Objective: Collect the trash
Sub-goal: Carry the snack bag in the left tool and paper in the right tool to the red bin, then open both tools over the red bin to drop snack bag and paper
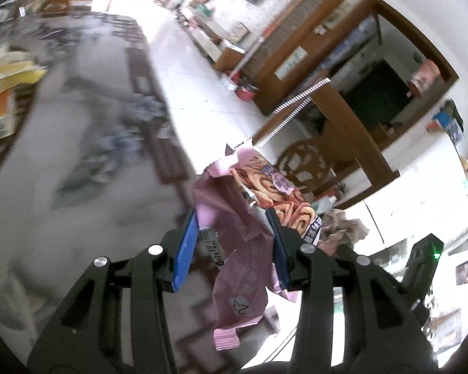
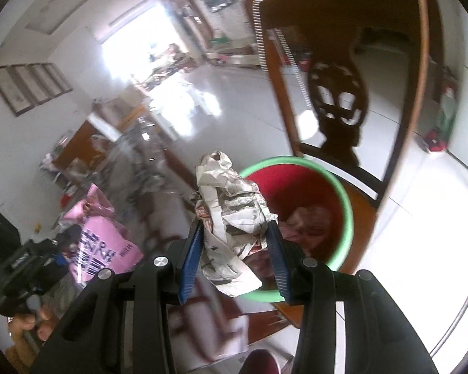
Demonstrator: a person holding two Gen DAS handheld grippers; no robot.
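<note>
My left gripper (image 1: 234,218) is shut on a pink snack wrapper (image 1: 243,243) and holds it in the air past the table's edge. The same wrapper (image 2: 99,237) and the left gripper's body (image 2: 21,258) show at the left of the right wrist view. My right gripper (image 2: 234,227) is shut on a crumpled ball of newspaper (image 2: 231,215), held just in front of a red bin with a green rim (image 2: 343,193) that stands on a chair seat. Some crumpled trash (image 2: 309,218) lies inside the bin.
A patterned grey table (image 1: 78,155) fills the left of the left wrist view, with yellow packaging (image 1: 3,93) at its far left. A dark carved wooden chair (image 2: 340,99) rises behind the bin. White tiled floor (image 1: 202,93) lies beyond.
</note>
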